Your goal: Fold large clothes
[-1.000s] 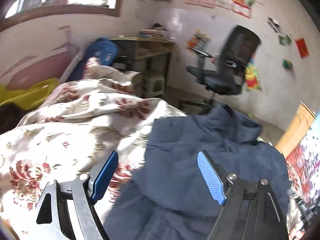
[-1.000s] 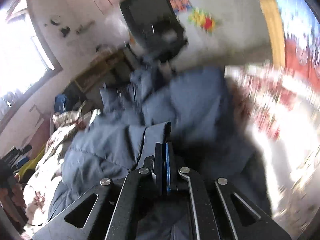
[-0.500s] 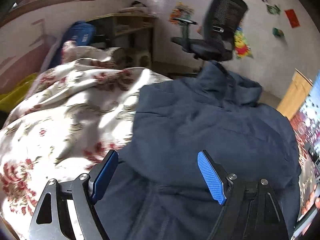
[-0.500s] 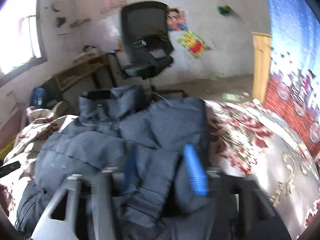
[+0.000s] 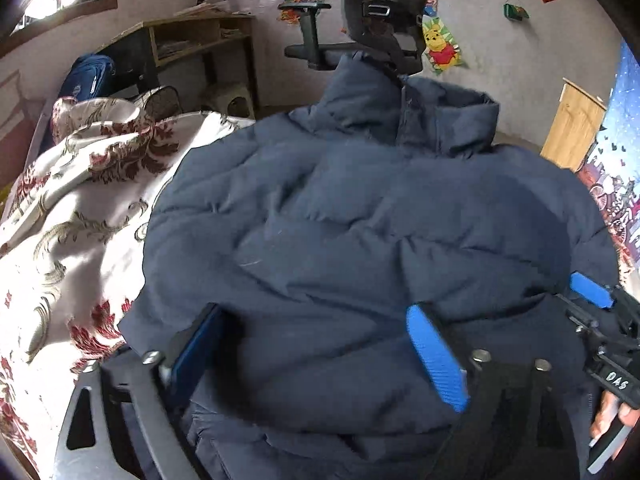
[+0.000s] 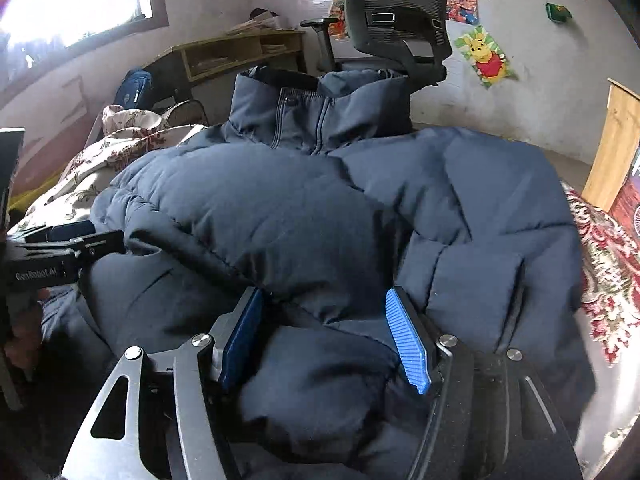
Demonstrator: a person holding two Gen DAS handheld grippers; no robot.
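One bed under a floral cover carries the one garment I am folding: a navy puffer jacket, lying front up with its collar toward the far wall and an office chair. Both of its sleeves are already laid across its chest, I judge, so the side folds look done; bringing the hem up toward the collar is what remains. I have two grippers here. My left gripper is over the near left part of the jacket, its jaws opening to nearly full width, with padded fabric bulging between them but not pinched. My right gripper straddles the folded sleeve end with jaws about half open, gripping nothing.
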